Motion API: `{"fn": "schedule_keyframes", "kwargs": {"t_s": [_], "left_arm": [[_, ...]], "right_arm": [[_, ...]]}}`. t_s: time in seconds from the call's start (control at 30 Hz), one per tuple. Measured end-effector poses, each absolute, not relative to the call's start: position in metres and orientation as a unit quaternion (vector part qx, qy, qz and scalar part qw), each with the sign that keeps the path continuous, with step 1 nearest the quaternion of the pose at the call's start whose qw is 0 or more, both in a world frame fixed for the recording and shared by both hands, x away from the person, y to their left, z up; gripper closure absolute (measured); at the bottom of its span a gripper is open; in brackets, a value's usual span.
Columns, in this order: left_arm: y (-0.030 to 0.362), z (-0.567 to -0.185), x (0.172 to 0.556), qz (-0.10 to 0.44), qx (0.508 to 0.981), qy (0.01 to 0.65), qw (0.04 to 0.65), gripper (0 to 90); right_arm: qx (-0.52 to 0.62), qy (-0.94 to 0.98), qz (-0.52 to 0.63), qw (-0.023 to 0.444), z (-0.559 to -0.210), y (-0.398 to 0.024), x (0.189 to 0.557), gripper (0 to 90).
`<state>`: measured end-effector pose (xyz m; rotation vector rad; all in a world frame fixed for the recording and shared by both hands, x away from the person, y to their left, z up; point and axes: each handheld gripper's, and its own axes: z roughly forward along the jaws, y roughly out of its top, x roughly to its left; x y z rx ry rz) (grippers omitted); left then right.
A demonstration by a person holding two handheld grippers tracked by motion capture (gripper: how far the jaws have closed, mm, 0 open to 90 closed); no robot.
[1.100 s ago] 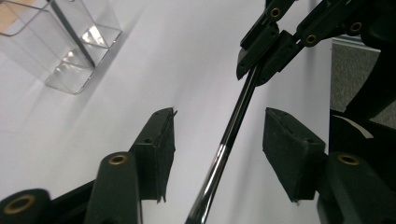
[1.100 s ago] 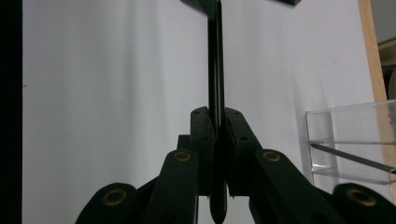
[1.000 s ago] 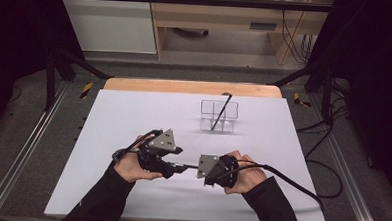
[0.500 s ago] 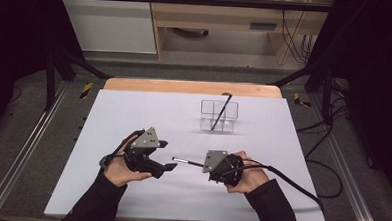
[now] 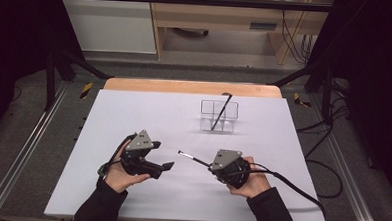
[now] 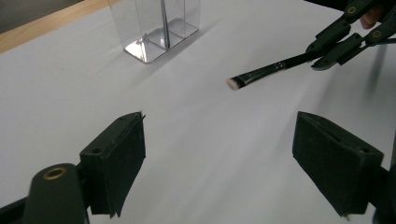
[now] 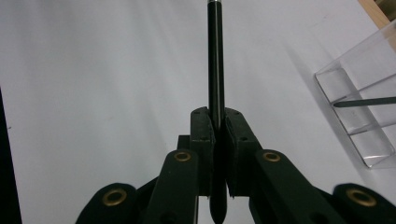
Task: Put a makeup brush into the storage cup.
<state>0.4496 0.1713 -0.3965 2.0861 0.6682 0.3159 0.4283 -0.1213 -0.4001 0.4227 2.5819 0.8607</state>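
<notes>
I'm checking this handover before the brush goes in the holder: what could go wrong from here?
The right gripper pinches the brush near its tail end, so the long free end could swing or slip. The clear holder looks light and already has a brush leaning in it; a nudge might tip it.

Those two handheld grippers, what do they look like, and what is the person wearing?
Each gripper, left and right, is black with a grey three-cornered plate on top and a black trailing cable. Their jaws carry brass-coloured rivets and flat black pads. The person wears dark long sleeves.
</notes>
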Motion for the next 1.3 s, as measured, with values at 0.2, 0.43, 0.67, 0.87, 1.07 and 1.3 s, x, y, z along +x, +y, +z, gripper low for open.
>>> {"fn": "schedule_keyframes", "kwargs": {"t_s": [0.2,0.43,0.67,0.87,1.07,1.3], "left_arm": [[0.169,-0.406,0.449,0.122,0.836,0.282,0.454,16.1],[0.168,-0.409,0.446,0.129,0.830,0.289,0.459,16.1],[0.170,-0.411,0.445,0.130,0.809,0.310,0.483,16.3],[0.170,-0.411,0.443,0.133,0.792,0.320,0.503,16.3],[0.168,-0.414,0.442,0.131,0.776,0.330,0.521,16.2],[0.165,-0.415,0.441,0.130,0.763,0.337,0.536,16.1]], "right_arm": [[0.176,0.908,0.326,0.194,-0.405,-0.126,0.427,84.0],[0.209,0.889,0.359,0.193,-0.411,-0.130,0.425,83.9],[0.247,0.865,0.395,0.186,-0.421,-0.134,0.425,83.9],[0.264,0.850,0.421,0.174,-0.421,-0.135,0.426,84.0],[0.286,0.829,0.451,0.166,-0.420,-0.136,0.425,83.9],[0.300,0.819,0.461,0.165,-0.423,-0.136,0.425,83.9]]}}
